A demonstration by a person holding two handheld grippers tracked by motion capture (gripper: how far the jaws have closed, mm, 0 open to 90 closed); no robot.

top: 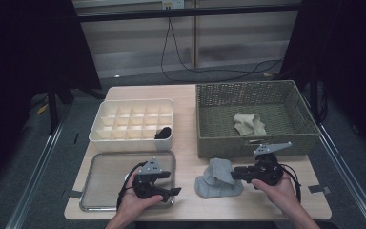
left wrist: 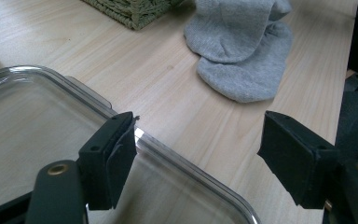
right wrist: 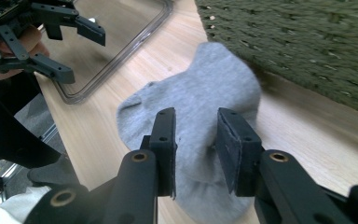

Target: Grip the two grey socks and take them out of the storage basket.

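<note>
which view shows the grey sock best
The left gripper view: the grey sock lies unobstructed on the table, its folds sharp. In the right gripper view the right gripper covers its middle. The high view shows it small, before the basket.

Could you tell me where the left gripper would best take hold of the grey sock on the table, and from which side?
Grip the raised fold of the grey sock, probably from the tray side. That fold stands up off the wood, giving the jaws something to close around, while the rest lies flat. The left gripper is open; the right gripper already straddles the fold's other side.
</note>
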